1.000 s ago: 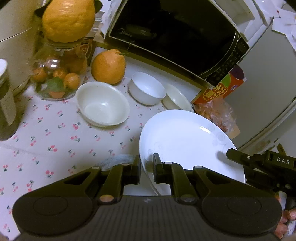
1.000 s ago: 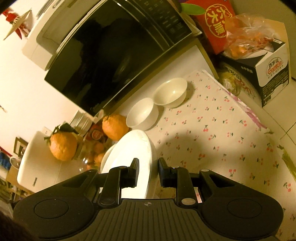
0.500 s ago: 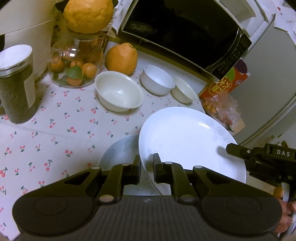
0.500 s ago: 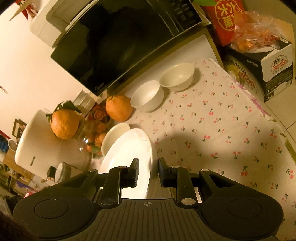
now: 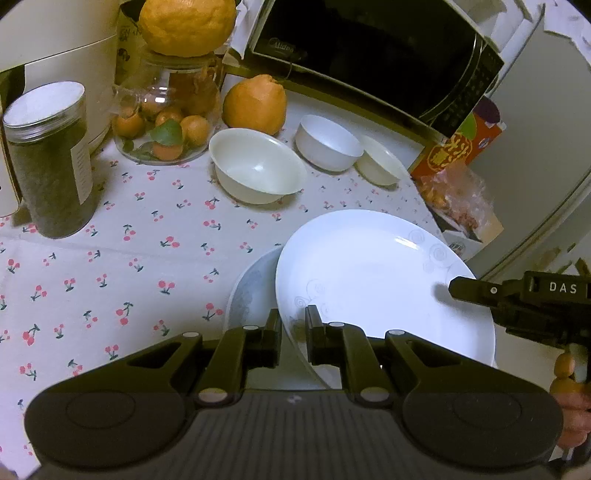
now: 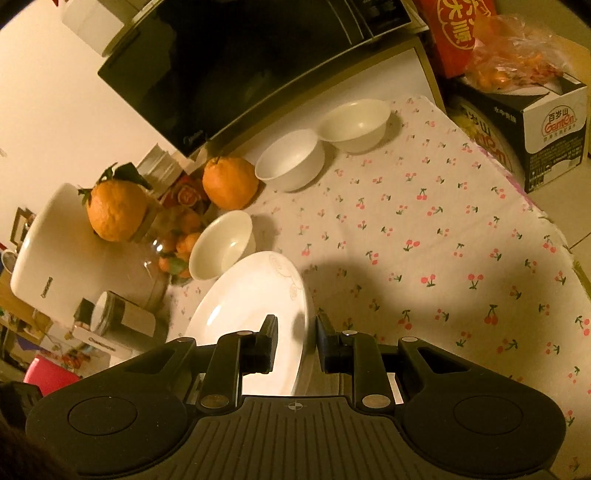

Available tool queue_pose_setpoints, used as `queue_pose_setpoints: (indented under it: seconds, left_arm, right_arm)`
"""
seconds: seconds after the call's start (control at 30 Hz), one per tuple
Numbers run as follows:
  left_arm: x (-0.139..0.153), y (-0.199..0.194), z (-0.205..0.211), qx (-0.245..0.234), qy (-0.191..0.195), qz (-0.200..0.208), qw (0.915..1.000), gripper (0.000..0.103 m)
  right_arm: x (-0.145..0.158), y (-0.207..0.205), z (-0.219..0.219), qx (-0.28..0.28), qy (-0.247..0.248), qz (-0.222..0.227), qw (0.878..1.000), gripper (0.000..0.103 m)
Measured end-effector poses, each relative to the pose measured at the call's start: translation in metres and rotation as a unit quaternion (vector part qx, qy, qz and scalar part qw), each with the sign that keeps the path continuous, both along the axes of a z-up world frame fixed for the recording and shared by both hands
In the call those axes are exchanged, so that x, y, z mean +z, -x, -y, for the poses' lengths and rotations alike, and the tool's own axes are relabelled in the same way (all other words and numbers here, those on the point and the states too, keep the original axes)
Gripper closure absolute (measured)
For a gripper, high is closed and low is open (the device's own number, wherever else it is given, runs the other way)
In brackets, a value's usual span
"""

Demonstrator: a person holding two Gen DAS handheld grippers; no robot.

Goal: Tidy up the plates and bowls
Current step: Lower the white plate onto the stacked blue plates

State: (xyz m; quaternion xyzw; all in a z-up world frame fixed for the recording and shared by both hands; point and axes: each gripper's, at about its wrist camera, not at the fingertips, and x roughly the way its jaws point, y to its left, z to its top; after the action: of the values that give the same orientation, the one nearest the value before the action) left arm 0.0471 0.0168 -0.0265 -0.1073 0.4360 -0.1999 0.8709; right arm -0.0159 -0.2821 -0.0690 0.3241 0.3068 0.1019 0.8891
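Two-handed hold on one white plate [image 5: 369, 280] above a cherry-print tablecloth [image 5: 110, 266]. Left gripper [image 5: 293, 334] pinching the plate's near rim, jaws nearly together on the thin edge, faint grey swirls printed beside the pads. Right gripper [image 6: 295, 343] clamped on the opposite rim, jaws narrow with the rim between them; in the left view its black body at 3 o'clock, lettered "DAS". Plate tilted, off the cloth, partly over a second plate [image 5: 251, 291] lying flat at 7 o'clock of it; touching or not, cannot tell.

Beyond, at 12 o'clock: large cream bowl [image 5: 258, 166], then a white bowl [image 5: 328, 142] and a smaller cream bowl [image 5: 380, 158] side by side, close together, in front of a black microwave [image 5: 369, 55] marked "Midea". Orange citrus fruit [image 5: 255, 103] just left of the white bowl. Glass jar [image 5: 166, 122] of small oranges at 11 o'clock, a large citrus on top. Dark tin [image 5: 51, 158] with a paper label at 9 o'clock, print too small to read. Red box [image 6: 458, 29] with gold Chinese characters at 1 o'clock. In the right view, a carton [image 6: 554, 129] reading "Ganten" at 2 o'clock, and a white appliance [image 6: 62, 251] at 9 o'clock with unreadable lettering.
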Motion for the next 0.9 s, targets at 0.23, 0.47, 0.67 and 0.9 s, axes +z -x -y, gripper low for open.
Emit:
queue_pose_setpoints:
  seconds: [0.23, 0.47, 0.67, 0.9]
  left_arm:
    - [-0.003, 0.003, 0.000, 0.000, -0.020, 0.003, 0.9998, 0.092]
    - [0.000, 0.009, 0.001, -0.002, -0.049, 0.018, 0.9986, 0.092]
    - [-0.004, 0.009, 0.000, -0.004, -0.065, 0.014, 0.9978, 0.092]
    - [-0.003, 0.012, 0.001, -0.009, -0.077, 0.023, 0.9967, 0.092]
  right_arm:
    - [-0.003, -0.003, -0.009, 0.006, 0.020, -0.008, 1.000, 0.081]
    - [-0.007, -0.005, -0.016, 0.017, 0.040, -0.014, 0.999, 0.081]
    - [-0.010, -0.006, -0.023, 0.026, 0.055, -0.021, 0.998, 0.081]
    - [-0.010, -0.007, -0.029, 0.028, 0.078, -0.021, 0.996, 0.081]
